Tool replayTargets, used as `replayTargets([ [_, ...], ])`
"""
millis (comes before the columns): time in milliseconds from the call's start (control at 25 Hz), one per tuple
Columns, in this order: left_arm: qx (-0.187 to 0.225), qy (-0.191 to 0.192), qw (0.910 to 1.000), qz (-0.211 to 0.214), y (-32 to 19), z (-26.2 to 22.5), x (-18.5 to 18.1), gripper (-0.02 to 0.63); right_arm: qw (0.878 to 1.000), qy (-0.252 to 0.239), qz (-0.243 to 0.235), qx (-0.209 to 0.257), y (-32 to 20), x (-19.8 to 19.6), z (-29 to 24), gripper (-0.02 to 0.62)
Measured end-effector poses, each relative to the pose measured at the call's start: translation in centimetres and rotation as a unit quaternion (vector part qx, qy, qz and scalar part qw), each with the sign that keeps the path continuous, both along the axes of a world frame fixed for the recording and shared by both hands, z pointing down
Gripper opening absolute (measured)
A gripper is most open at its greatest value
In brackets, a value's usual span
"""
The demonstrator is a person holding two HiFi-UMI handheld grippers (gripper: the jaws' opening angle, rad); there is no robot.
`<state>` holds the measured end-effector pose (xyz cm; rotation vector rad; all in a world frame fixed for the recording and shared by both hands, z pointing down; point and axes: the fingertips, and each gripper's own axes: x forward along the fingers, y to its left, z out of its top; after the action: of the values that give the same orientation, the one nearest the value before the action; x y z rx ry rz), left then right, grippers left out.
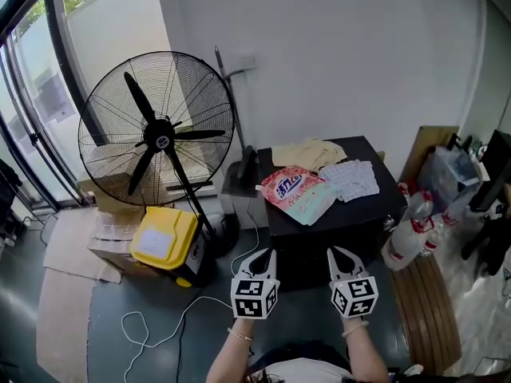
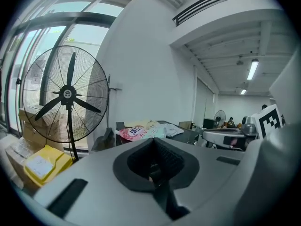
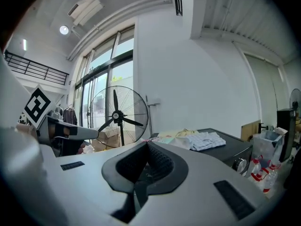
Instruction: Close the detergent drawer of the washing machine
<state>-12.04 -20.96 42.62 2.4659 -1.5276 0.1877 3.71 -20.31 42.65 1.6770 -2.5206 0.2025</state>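
Observation:
The black washing machine [image 1: 339, 234] stands against the white wall, and its dark front shows no drawer that I can make out. On its top lie a pink detergent pouch [image 1: 297, 191], a checked cloth [image 1: 351, 178] and a beige cloth [image 1: 311, 154]. My left gripper [image 1: 267, 254] and right gripper [image 1: 339, 252] hover side by side just in front of the machine, short of touching it. Both are shut with nothing between the jaws. In the left gripper view the left gripper [image 2: 153, 140] points toward the pouch [image 2: 136, 132]. In the right gripper view the right gripper [image 3: 148, 142] faces the washing machine [image 3: 230, 147].
A large black floor fan [image 1: 160, 138] stands left of the machine, with a yellow box [image 1: 164, 242] and flattened cardboard [image 1: 68, 254] at its foot. A white cable [image 1: 152, 333] loops over the floor. Plastic bottles [image 1: 411, 230] and a wooden board sit to the right.

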Motion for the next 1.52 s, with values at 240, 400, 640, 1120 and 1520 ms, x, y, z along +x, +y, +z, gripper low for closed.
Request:
replayTargets([
  [240, 0.009, 0.004, 0.9999, -0.005, 1.1, -1.1, 1.1, 0.018, 1.0, 0.007, -0.004, 0.011, 0.7, 1.0, -1.2, 0.028],
  [400, 0.014, 0.0, 0.9999, -0.007, 1.9, -1.7, 2.4, 0.018, 1.0, 0.016, -0.012, 0.016, 1.6, 1.8, -2.0, 0.028],
  [640, 0.025, -0.006, 0.9995, -0.017, 3.4, -3.0, 4.7, 0.018, 0.999, 0.033, -0.027, 0.022, 2.8, 3.7, -3.2, 0.028],
  [1120, 0.031, -0.012, 0.9988, -0.037, 6.6, -4.1, 7.1, 0.018, 0.998, 0.038, -0.038, 0.028, 5.2, 6.3, -4.6, 0.028],
  [1520, 0.037, -0.01, 0.9983, -0.045, 8.2, -4.7, 8.5, 0.018, 0.998, 0.038, -0.045, 0.031, 6.5, 7.9, -4.8, 0.028],
])
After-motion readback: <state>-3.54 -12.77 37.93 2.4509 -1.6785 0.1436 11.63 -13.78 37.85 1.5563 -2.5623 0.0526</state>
